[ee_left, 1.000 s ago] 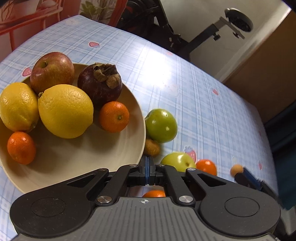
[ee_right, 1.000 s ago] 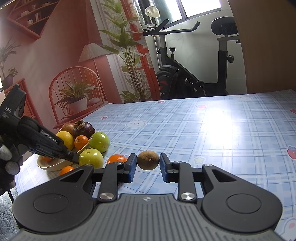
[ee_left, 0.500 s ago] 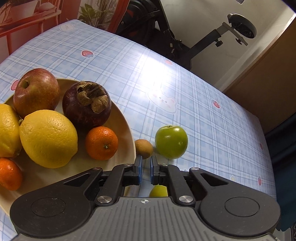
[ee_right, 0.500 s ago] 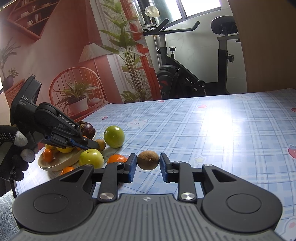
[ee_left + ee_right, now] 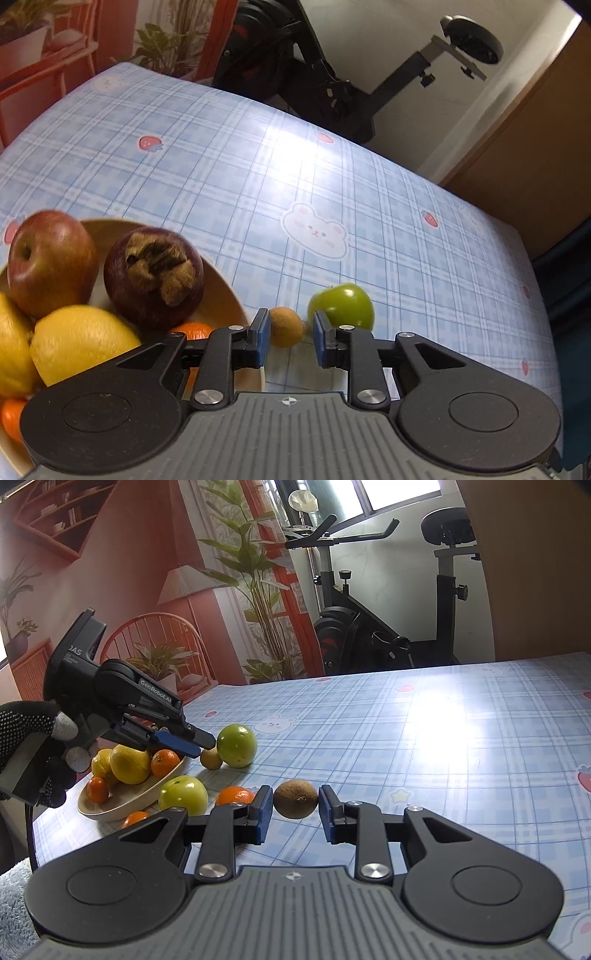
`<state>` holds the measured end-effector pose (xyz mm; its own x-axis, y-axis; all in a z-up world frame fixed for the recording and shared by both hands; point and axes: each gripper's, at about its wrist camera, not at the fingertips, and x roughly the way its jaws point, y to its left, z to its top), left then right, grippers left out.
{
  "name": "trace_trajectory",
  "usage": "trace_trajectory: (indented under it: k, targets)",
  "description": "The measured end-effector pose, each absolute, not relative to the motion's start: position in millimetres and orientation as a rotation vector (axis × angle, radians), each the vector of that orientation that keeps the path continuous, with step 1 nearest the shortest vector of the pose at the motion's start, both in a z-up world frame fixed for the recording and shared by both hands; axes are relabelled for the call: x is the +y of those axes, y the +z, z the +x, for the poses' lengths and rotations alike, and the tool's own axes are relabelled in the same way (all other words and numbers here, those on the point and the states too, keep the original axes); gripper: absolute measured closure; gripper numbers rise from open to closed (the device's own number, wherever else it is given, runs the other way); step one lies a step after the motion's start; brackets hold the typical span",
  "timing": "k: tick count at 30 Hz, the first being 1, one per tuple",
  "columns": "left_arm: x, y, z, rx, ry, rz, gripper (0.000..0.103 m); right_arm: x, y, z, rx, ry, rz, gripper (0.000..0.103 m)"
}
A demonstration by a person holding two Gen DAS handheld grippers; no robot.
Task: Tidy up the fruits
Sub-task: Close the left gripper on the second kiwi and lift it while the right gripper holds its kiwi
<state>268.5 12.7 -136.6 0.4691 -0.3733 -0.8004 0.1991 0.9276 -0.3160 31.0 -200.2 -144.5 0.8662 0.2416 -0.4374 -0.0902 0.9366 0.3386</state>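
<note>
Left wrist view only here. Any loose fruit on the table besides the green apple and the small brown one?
Observer: Yes. A second green apple sits beside the plate, on the side your camera misses.
Operator: Tangerines off the plate?
Observer: Two on the cloth: one tangerine next to that apple, another tangerine in front of the plate.
Operator: Right side?
Observer: The right hand-held gripper is open, and a kiwi lies on the table in the gap between its fingers, with space on both sides.

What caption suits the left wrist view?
Open left gripper nears a small brown fruit beside a fruit plate.
</note>
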Motion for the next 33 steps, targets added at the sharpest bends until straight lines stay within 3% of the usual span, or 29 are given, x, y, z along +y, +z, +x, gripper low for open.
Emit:
trace_trajectory:
  k: [8, 13, 21, 25, 33]
  targets:
    - [-3, -134, 288, 1.067, -0.343, -0.1, 0.075, -201, -145, 30, 0.495, 0.178, 0.321, 0.073]
    - [-23, -137, 284, 1.071, -0.342, -0.01, 0.064, -201, -145, 29, 0.493, 0.178, 0.322, 0.073]
    - [-31, -148, 281, 1.072, -0.352, -0.002, 0.064, -203, -144, 29, 0.492, 0.18, 0.325, 0.073]
    - [-27, -148, 278, 1.069, -0.36, 0.0, 0.073, -202, -144, 28, 0.494, 0.179, 0.328, 0.073]
    - [-16, -141, 261, 1.032, -0.403, -0.041, 0.073, -203, -144, 29, 0.498, 0.179, 0.331, 0.073]
